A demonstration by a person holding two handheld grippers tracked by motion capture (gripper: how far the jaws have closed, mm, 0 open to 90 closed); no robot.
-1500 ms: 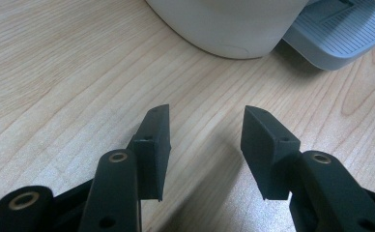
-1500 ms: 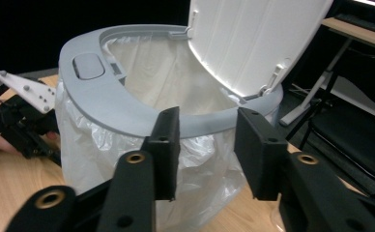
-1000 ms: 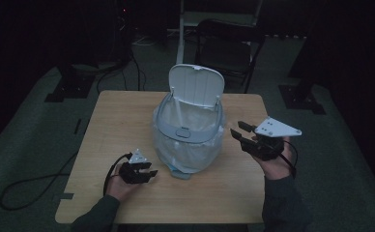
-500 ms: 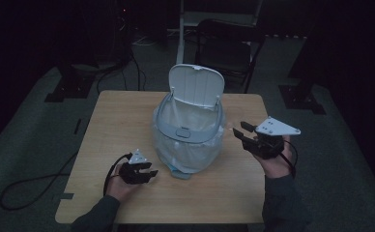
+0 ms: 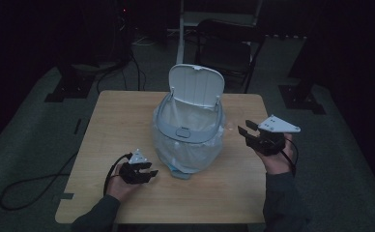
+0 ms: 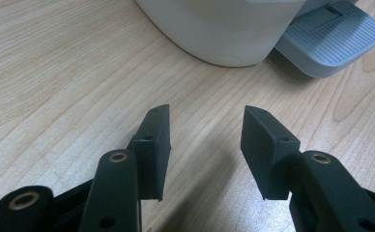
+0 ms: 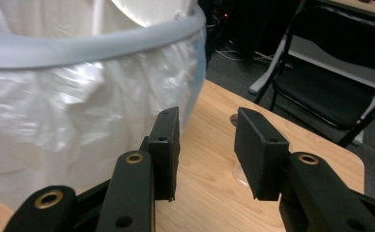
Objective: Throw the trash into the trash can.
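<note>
At the centre of the worktop (image 5: 127, 121) stands the lidded bin (image 5: 188, 130), its bag (image 5: 185, 154) untouched — both the left hand-held gripper (image 5: 144, 175) and the right hand-held gripper (image 5: 246, 131) gape empty beside it, nothing grasped yet.

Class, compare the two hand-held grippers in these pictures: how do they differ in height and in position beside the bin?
The left hand-held gripper sits low on the table, near the bin's foot pedal; the right hand-held gripper is held higher, level with the bin's bag-covered upper wall. The left is at the bin's front left, the right at its right side. Both stand open, holding nothing, and point toward the bin.
</note>
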